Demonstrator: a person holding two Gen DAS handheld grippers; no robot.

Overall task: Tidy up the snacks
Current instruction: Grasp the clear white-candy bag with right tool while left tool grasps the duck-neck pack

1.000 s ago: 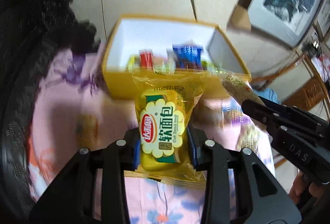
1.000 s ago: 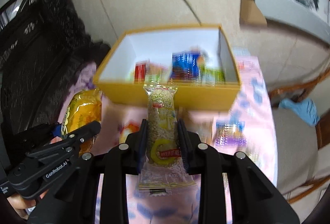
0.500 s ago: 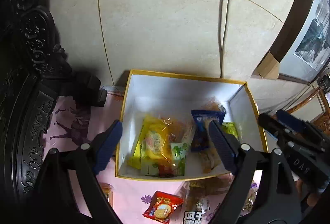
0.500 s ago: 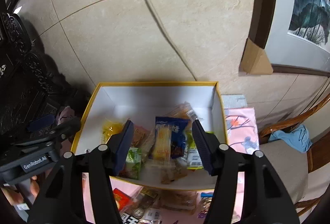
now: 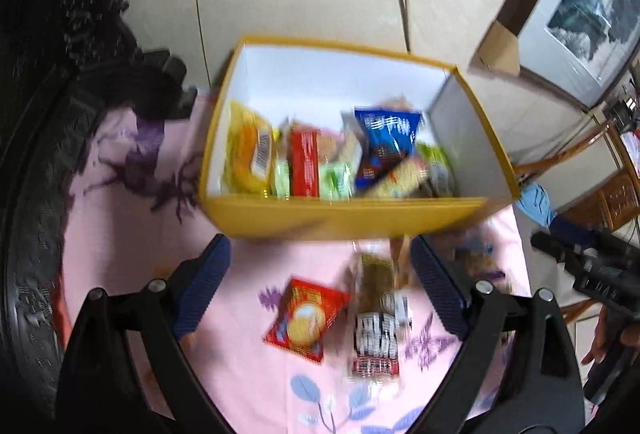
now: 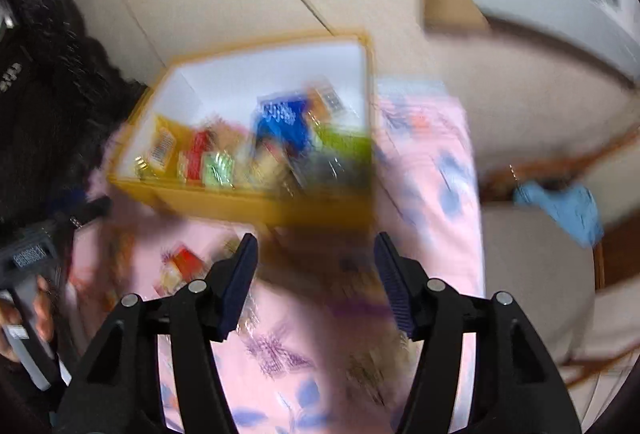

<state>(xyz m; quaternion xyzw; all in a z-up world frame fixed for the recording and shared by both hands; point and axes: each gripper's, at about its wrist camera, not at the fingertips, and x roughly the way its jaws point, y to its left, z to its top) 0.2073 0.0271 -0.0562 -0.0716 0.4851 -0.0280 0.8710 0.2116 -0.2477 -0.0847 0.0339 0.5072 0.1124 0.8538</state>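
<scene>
While both views are smeared by motion, we can see our left hand-held gripper (image 5: 320,286) with its fingers spread wide and nothing between them, above the pink flowered cloth (image 5: 132,234) on the table. Between those fingers lie a red snack packet (image 5: 306,318) and, just to its right, a long brown-and-white packet (image 5: 378,318), both flat on the cloth. Beyond them stands the yellow box (image 5: 348,218), white inside, holding a yellow packet (image 5: 246,154) at its left, a red one (image 5: 306,162) in the middle and a blue one (image 5: 386,142) towards the right, packed close together. Our right hand-held gripper (image 6: 316,274) is likewise spread apart and empty, just in front of the box's near wall. A blue rag (image 6: 568,208) lies on a chair, well to the right.
</scene>
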